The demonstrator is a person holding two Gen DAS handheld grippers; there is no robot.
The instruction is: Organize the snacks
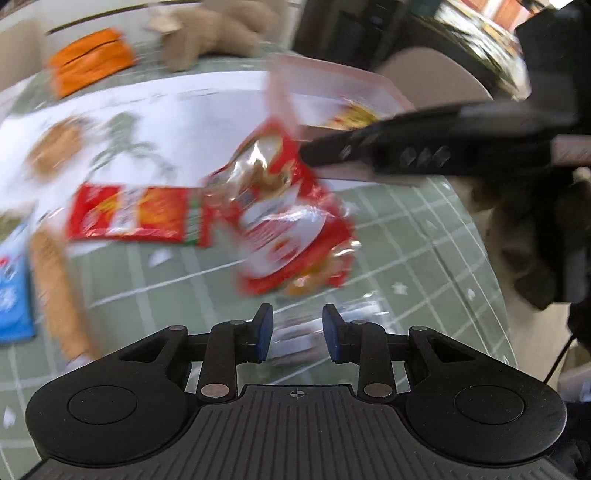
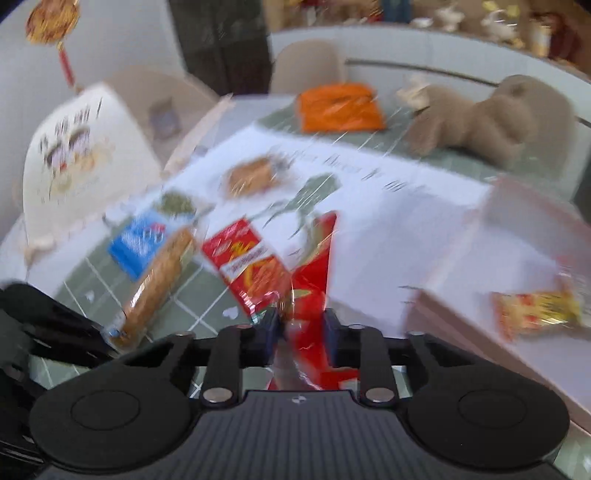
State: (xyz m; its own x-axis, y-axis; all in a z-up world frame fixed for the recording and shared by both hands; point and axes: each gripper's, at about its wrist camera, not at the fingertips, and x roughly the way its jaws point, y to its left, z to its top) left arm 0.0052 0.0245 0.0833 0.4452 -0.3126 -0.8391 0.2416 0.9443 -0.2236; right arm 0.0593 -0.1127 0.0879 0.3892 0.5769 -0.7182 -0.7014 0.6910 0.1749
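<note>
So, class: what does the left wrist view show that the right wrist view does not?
Left only: the right gripper from outside, pinching a hanging red bag.
Right only: a printed white fan and a wall ornament.
Both: flat red packet, orange pouch, plush bear, pink tray, blue pack.

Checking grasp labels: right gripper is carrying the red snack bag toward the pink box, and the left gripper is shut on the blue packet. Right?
Not quite. The left gripper is open and holds nothing; the left wrist view shows the blue packet lying on the table, off to its side. The rest holds: the right gripper is shut on the red snack bag, near the pink box.
</note>
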